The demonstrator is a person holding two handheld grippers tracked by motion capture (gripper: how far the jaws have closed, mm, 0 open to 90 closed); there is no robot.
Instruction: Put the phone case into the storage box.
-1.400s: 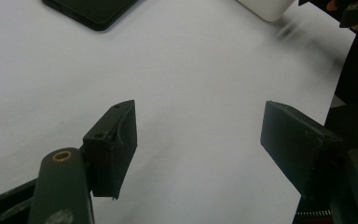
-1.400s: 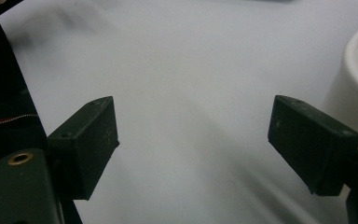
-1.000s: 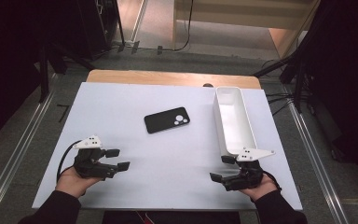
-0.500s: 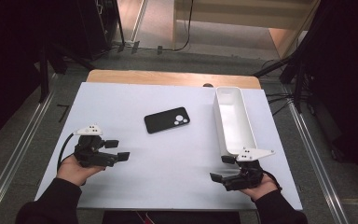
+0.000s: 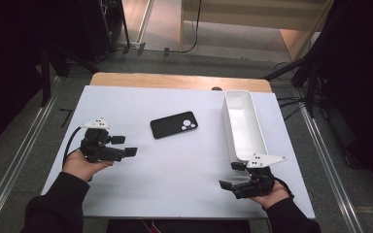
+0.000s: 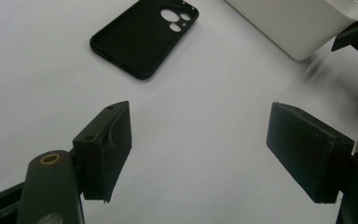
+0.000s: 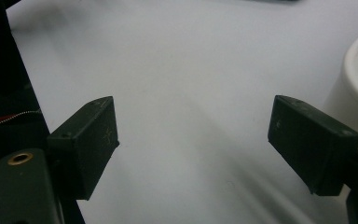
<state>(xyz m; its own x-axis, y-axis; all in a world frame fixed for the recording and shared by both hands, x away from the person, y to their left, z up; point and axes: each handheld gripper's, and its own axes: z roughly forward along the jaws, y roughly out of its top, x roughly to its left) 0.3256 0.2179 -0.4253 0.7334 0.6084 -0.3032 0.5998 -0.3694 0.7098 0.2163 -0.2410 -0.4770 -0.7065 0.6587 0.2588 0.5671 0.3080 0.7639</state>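
Note:
A black phone case (image 5: pixel 174 124) lies back-up near the middle of the white table, its camera cut-outs toward the right. A long white bin (image 5: pixel 243 125) stands to its right. My left gripper (image 5: pixel 124 145) hovers at the left of the table, pointing right toward the case, jaws open and empty. In the left gripper view the phone case (image 6: pixel 144 37) lies ahead and left of the left gripper (image 6: pixel 200 149), with the white bin (image 6: pixel 303 23) at the upper right. My right gripper (image 5: pixel 232 175) rests near the front right, open and empty, just below the bin's near end. The right gripper (image 7: pixel 193 140) has the bin wall (image 7: pixel 354 88) at its right.
The white table top (image 5: pixel 184 165) ends in a wooden strip (image 5: pixel 175 81) at the far side. Metal floor rails (image 5: pixel 14 160) run along both sides, with dark stands and cables beyond.
My left gripper has risen and moved away from the front edge, toward the phone case. The right gripper and the objects have stayed put.

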